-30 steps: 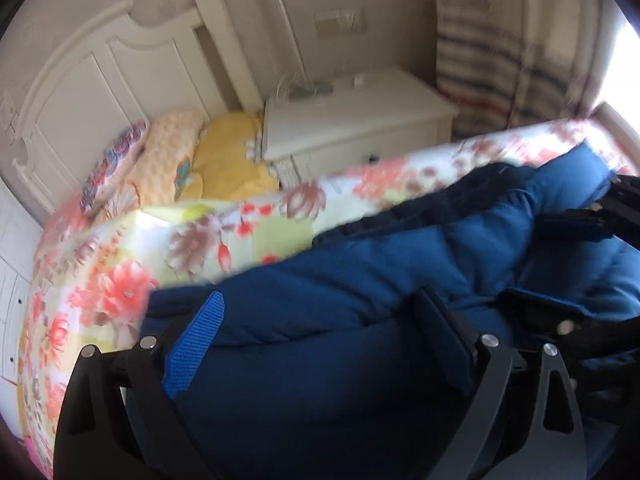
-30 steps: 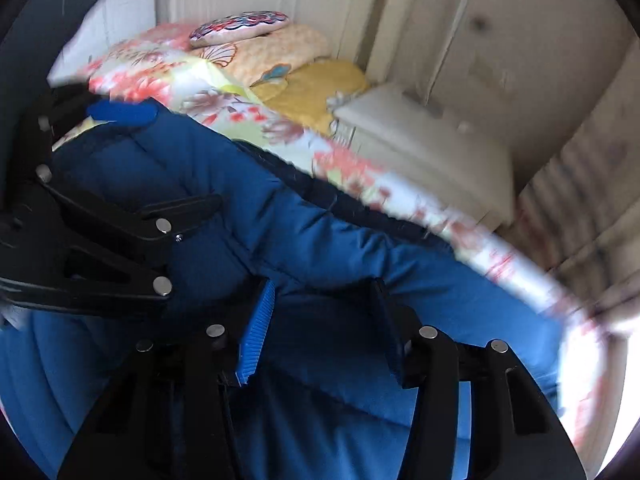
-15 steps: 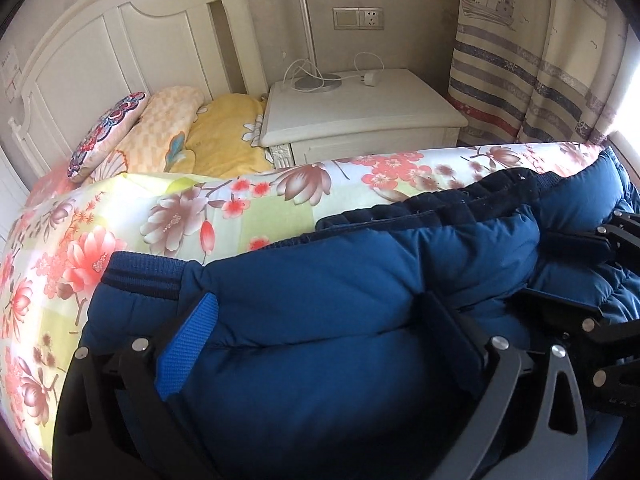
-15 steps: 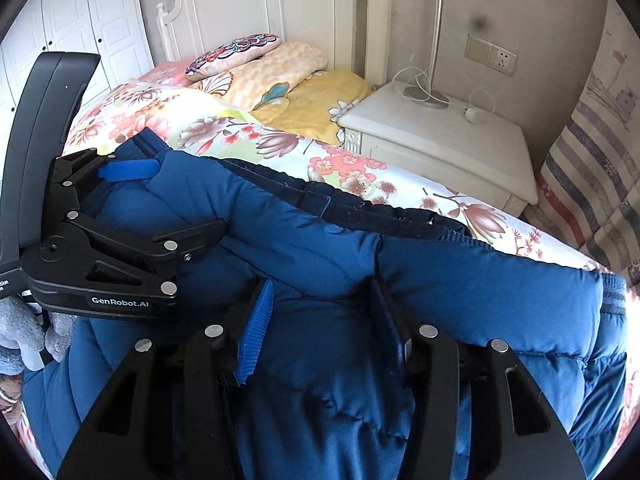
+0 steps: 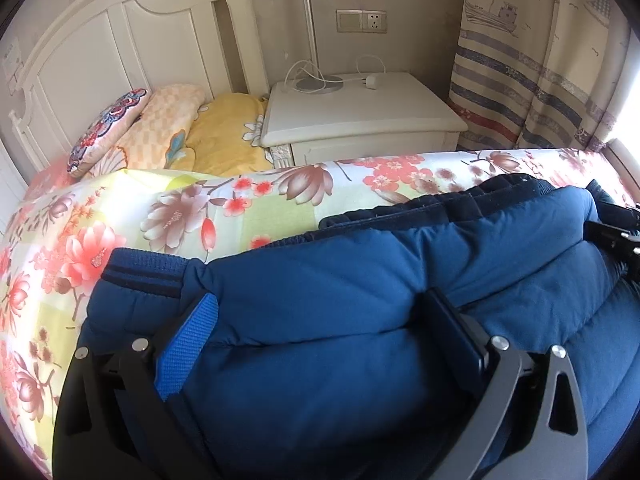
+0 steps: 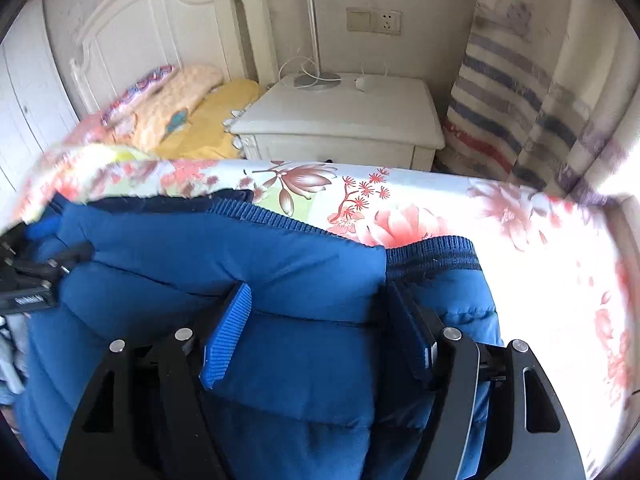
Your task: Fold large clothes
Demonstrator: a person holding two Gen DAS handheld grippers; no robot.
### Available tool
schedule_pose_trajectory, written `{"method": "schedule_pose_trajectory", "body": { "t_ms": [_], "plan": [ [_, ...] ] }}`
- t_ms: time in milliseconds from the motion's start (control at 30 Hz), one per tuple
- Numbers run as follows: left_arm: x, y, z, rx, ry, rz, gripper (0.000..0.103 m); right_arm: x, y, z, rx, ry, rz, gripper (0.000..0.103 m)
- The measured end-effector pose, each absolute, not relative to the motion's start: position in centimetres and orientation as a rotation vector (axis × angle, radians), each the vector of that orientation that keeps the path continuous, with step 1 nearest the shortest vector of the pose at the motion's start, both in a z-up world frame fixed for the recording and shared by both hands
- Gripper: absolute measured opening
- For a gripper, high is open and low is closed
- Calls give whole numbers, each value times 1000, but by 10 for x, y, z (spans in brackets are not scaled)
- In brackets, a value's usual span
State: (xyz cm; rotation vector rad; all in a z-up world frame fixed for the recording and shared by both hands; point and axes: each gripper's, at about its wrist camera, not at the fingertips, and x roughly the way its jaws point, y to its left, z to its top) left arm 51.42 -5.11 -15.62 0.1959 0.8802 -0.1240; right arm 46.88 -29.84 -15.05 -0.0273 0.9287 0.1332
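Both grippers work the blue padded jacket point(image 5: 360, 280) on the floral bedspread point(image 5: 120, 216). The left gripper point(image 5: 320, 320) has its tongs clamped on a thick roll of padding near one ribbed cuff point(image 5: 144, 270); the right gripper point(image 6: 320, 312) pinches the fold beside the other cuff point(image 6: 432, 254) (probably to keep layers aligned). Open bedspread lies beyond, ending before the nightstand point(image 5: 360, 120).

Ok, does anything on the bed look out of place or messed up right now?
Nothing stands out. The blue puffer jacket lies on the floral bedspread, bunched only where the left tongs and right tongs grip it. Nothing looks torn or spilled.
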Motion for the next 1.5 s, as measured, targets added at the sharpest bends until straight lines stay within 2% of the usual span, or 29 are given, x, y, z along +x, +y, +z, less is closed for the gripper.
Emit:
{"method": "schedule_pose_trajectory", "body": {
  "t_ms": [133,267,367,433,500,633,767,867,900,967,1033,1100,1233,1367,1467,1500],
  "plan": [
    [501,-43,-140,207,822,-55,101,465,-300,-151,-30,915,129,66],
    [477,9,-105,114,753,60,100,463,-301,-153,-20,910,133,66],
    [486,43,-128,156,855,151,100,464,-304,-153,-2,913,143,66],
    [497,61,-150,64,961,120,100,464,-305,-154,11,916,147,66],
    [502,76,-151,-30,975,111,101,464,-304,-153,4,915,143,66],
    [496,69,-147,36,937,158,101,463,-299,-152,-30,910,123,67],
    [488,59,-142,106,894,229,101,457,-291,-149,-111,909,39,82],
    [483,66,-136,93,886,236,100,438,-288,-130,-132,912,21,83],
    [484,72,-135,59,897,207,96,429,-290,-123,-111,907,54,82],
    [455,97,-113,-59,842,116,89,388,-303,-101,-49,876,148,83],
    [410,116,-96,-75,781,34,91,336,-322,-89,-20,834,243,86],
    [365,130,-94,-73,780,-64,99,289,-342,-89,-32,811,290,86],
    [283,149,-124,-70,853,-191,100,204,-392,-116,77,818,359,87],
    [264,162,-159,-167,906,-199,101,189,-411,-149,146,863,336,87],
    [269,157,-156,-219,879,-214,101,203,-409,-154,138,823,380,80],
    [273,150,-155,-199,880,-212,100,208,-407,-155,158,815,406,74]
  ]
}}
